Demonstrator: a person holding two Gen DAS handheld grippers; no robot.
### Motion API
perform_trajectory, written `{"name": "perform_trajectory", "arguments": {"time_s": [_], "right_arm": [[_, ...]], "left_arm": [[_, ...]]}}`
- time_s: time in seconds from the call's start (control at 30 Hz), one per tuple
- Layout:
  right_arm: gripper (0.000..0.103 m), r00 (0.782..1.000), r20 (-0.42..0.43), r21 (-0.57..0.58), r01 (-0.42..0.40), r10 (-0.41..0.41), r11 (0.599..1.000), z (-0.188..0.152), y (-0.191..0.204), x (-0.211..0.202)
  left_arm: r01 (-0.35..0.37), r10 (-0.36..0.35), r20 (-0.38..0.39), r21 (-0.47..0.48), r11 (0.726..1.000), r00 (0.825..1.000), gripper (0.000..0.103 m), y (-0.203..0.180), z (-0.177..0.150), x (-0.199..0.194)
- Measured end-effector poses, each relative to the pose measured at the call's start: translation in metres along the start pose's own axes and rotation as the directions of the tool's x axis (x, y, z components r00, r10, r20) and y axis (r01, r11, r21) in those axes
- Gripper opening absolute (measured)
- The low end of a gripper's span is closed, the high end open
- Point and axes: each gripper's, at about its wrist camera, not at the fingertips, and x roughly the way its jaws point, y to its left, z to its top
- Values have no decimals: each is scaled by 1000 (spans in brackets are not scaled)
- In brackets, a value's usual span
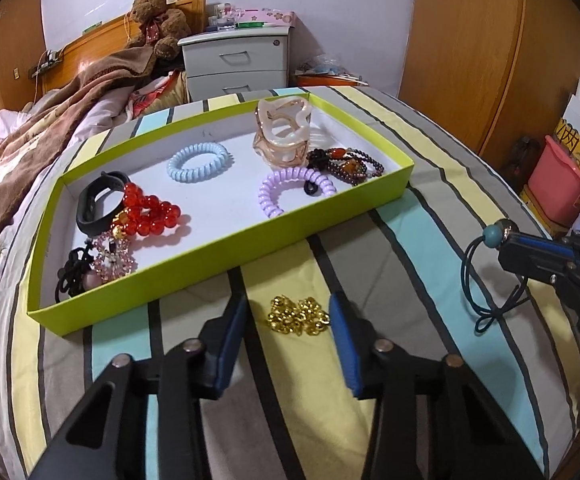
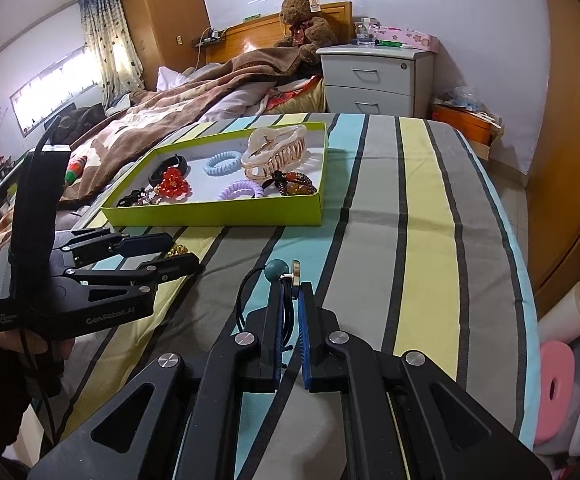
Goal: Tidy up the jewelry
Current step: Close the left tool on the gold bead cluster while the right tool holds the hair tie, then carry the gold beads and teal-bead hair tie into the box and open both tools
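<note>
Left gripper (image 1: 290,312): the 2 blue pads straddle the gold chain (image 1: 299,315), which lies bunched on the striped bedspread (image 1: 430,208). The right pad looks to be touching the chain's edge; a gap shows at the left pad. Jaws part-closed, not yet pressing from both sides, so no grip.

Right gripper (image 2: 290,296): jaws shut narrow on the dark elastic cord (image 2: 286,320), with its teal bead (image 2: 277,270) and a metal disc poking above the tips. In the left wrist view the cord's loop hangs free below the fingers, clear of the bedspread.

Outward: the green tray (image 1: 218,248) sits just beyond the chain and already holds a red bead bracelet (image 1: 152,212), a blue coil tie (image 1: 198,162), a purple coil tie (image 1: 294,190), a large claw clip (image 1: 282,136) and 1 black band (image 1: 98,200), among others.

Risks, as judged:
1. Chain is a loose heap; pads may pinch only some links, leaving the rest to trail or slip out on lifting.
2. Pads low on soft fabric could nip the bedspread along with the chain.
3. Trailing chain may catch on the tray's near wall.
4. The hanging cord loop could snag items inside the tray when set down.
</note>
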Motion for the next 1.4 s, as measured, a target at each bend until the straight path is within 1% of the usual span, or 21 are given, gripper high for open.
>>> {"name": "perform_trajectory", "arguments": {"time_s": [0.13, 0.17, 0.23, 0.3, 0.33, 0.57, 0.77, 1.13, 1.4], "right_arm": [[7, 1000, -5, 0, -4, 4, 1000, 0, 2, 1], [7, 1000, -5, 1, -3, 3, 1000, 0, 2, 1], [7, 1000, -7, 1, -4, 4, 1000, 0, 2, 3], [7, 1000, -8, 1, -5, 5, 1000, 0, 2, 3], [7, 1000, -7, 1, -6, 6, 1000, 0, 2, 2], [7, 1000, 1, -5, -5, 5, 1000, 3, 5, 1], [7, 1000, 19, -23, -9, 10, 1000, 13, 13, -2], [7, 997, 72, -67, -36, 41, 997, 51, 36, -6], [7, 995, 77, -92, -55, 62, 994, 90, 50, 14]], "left_arm": [[-3, 3, 2, 3, 1000, 1000, 28, 1, 1, 0], [-3, 3, 2, 0, 1000, 1000, 27, 2, 1, 0], [3, -3, 4, -4, 1000, 1000, 21, 3, 1, -1], [8, -8, 5, -9, 1000, 1000, 10, 4, 1, -1], [11, -11, 4, -11, 1000, 1000, 9, 5, 1, -1], [18, -18, 18, -18, 1000, 1000, 8, 7, 1, -7], [20, -17, 54, -41, 999, 998, 8, 17, 5, -22], [34, -18, 142, -116, 993, 990, 8, 54, 21, -58], [29, -2, 165, -161, 986, 986, 8, 85, 31, -65]]}}
